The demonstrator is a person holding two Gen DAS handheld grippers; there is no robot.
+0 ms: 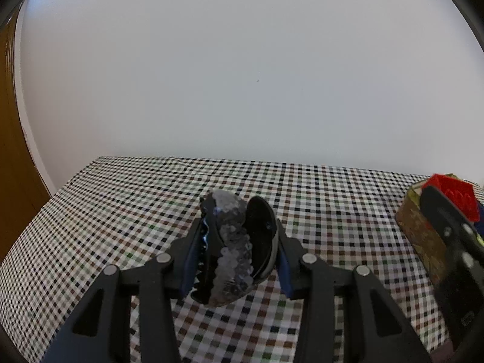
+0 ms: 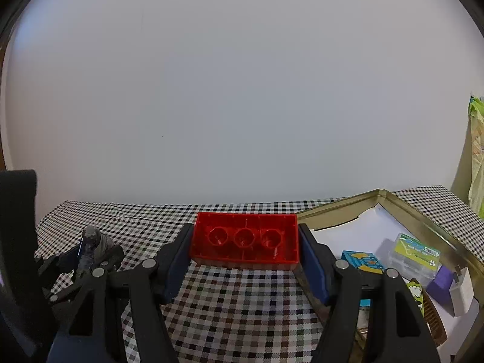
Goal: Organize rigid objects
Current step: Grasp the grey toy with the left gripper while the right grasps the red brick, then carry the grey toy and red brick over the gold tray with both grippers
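Above the checked tablecloth point(image 2: 230, 296), your right gripper point(image 2: 245, 251) clamps the red brick point(image 2: 245, 242) just left of the open tin point(image 2: 423, 211); your left gripper point(image 1: 239, 242) pinches a black hair claw point(image 1: 236, 242). Carry the brick level over the rim, lower it onto bare lining, then release.

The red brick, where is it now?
The red brick is held between the right tool's fingers in the right wrist view, above the checked cloth, left of the tin.
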